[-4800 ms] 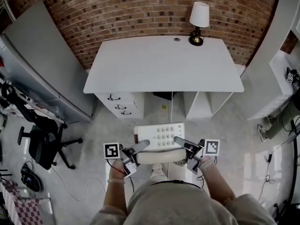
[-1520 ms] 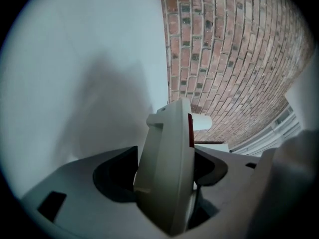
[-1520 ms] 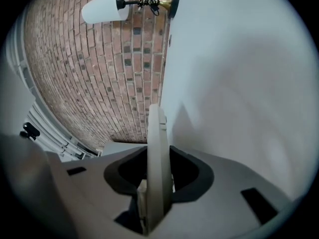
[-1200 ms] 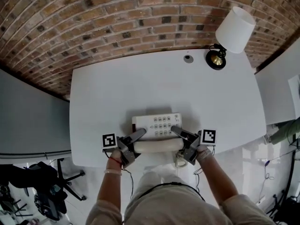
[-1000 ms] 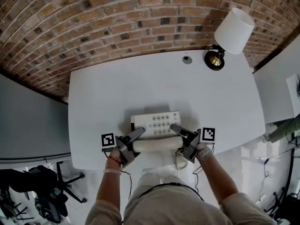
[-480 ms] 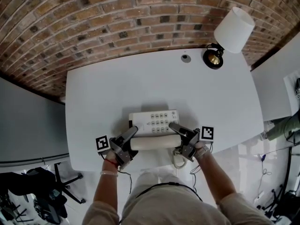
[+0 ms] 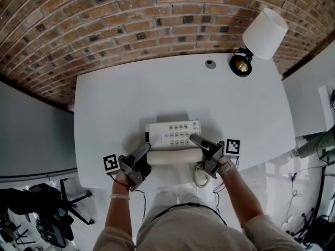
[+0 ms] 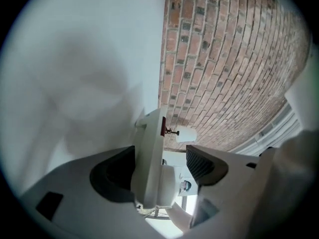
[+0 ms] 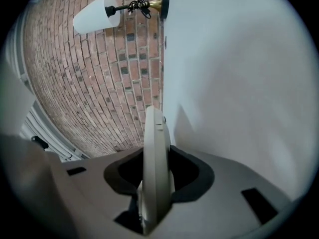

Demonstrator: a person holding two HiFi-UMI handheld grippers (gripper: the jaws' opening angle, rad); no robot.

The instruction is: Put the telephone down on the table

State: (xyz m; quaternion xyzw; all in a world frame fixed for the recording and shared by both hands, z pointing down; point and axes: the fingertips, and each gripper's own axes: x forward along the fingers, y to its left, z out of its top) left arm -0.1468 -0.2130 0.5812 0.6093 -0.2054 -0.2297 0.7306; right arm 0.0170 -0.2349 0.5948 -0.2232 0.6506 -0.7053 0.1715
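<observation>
Near the front edge of the white rectangular table (image 7: 131, 98), the cream plastic push-button telephone (image 7: 172, 135) appears to sit on the top, its long rounded handset (image 7: 174, 156) on the side nearest the person. The left gripper (image 7: 142, 153) has let go: in the left gripper view the telephone's end stands between the jaws, close against one dark pad, with clear daylight between it and the other. The right gripper (image 7: 199, 141) is clenched on the opposite end, both pads pressed to the thin casing.

The main danger seems to be this uneven hold. If the right gripper draws back before its jaws part, it would likely swing the telephone about its freed end and drag it toward the edge, which lies just beside the handset. The pale coiled cord (image 7: 201, 178) hangs over that edge directly under the right gripper; a retreating jaw could catch a loop and tug the handset out of its cradle. The left gripper's near pad, backing away carelessly, might also nudge the casing.
</observation>
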